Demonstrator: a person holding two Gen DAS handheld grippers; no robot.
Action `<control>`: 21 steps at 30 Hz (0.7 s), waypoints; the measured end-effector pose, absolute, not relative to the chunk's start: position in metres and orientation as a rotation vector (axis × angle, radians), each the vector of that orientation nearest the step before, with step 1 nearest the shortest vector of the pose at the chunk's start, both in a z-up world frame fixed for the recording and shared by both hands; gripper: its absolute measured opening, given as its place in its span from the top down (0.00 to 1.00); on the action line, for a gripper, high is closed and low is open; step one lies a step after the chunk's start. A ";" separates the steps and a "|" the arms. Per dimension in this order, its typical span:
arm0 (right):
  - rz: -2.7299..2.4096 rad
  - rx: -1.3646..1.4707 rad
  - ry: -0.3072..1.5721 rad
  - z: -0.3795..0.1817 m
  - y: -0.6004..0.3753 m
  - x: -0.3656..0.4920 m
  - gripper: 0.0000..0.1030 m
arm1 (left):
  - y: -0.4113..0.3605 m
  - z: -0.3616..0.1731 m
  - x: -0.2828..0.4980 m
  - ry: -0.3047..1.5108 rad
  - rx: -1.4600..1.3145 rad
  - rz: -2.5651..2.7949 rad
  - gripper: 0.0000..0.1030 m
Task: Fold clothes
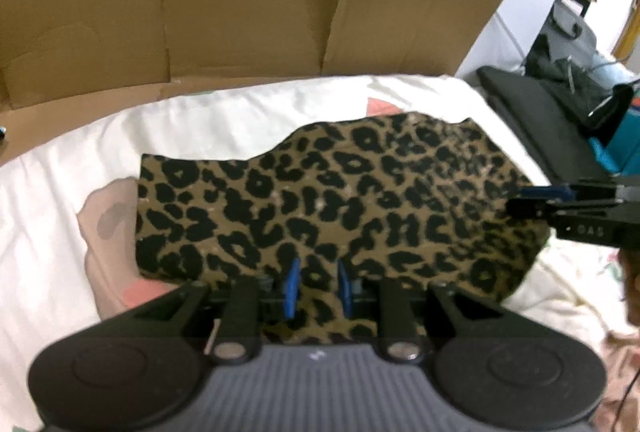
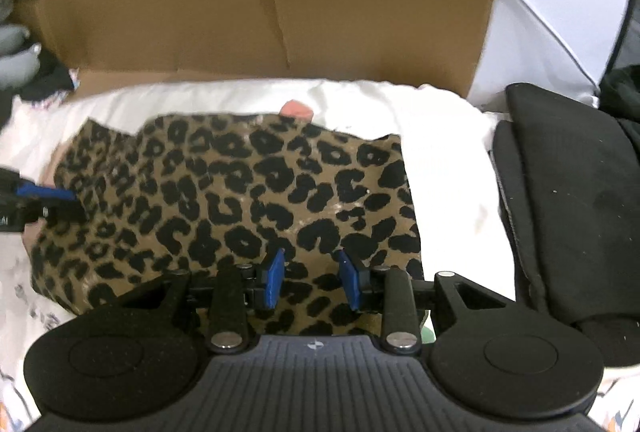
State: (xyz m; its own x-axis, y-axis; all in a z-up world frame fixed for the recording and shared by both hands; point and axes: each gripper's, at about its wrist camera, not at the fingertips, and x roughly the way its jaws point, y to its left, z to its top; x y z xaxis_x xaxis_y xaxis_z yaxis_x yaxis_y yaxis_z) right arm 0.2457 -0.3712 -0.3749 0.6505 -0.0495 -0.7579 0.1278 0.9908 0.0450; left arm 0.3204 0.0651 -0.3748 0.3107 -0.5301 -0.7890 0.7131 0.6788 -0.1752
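Leopard-print cloth (image 1: 340,199) lies folded on the white bedding (image 1: 200,119), in front of a cardboard box (image 1: 240,3). The left gripper (image 1: 318,286) and right gripper (image 2: 312,282) both hang over its near edge, jaws partly apart with the fabric showing between them, the pads pressing on nothing.

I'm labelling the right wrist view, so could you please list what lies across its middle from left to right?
Left gripper → leopard-print garment → white bedding → black fabric item.
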 end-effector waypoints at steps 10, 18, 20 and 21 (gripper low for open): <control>0.019 0.109 0.846 -0.368 -0.325 0.241 0.64 | 0.037 -0.375 0.286 0.963 0.217 -0.929 0.78; 0.056 0.063 0.872 -0.379 -0.304 0.235 0.64 | 0.026 -0.388 0.276 0.956 0.269 -0.944 0.80; 0.055 0.051 0.883 -0.384 -0.303 0.234 0.64 | 0.027 -0.393 0.277 0.958 0.291 -0.937 0.80; 0.052 0.040 0.888 -0.387 -0.304 0.234 0.64 | 0.029 -0.394 0.277 0.955 0.299 -0.931 0.80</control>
State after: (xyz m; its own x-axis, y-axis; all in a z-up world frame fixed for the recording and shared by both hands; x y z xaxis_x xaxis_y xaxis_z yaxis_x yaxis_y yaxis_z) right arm 0.2336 -0.3037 -0.3867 0.6301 0.0618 -0.7741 -0.0288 0.9980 0.0562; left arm 0.2769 0.0285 -0.3943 0.2405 -0.5452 -0.8031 0.7892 0.5915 -0.1653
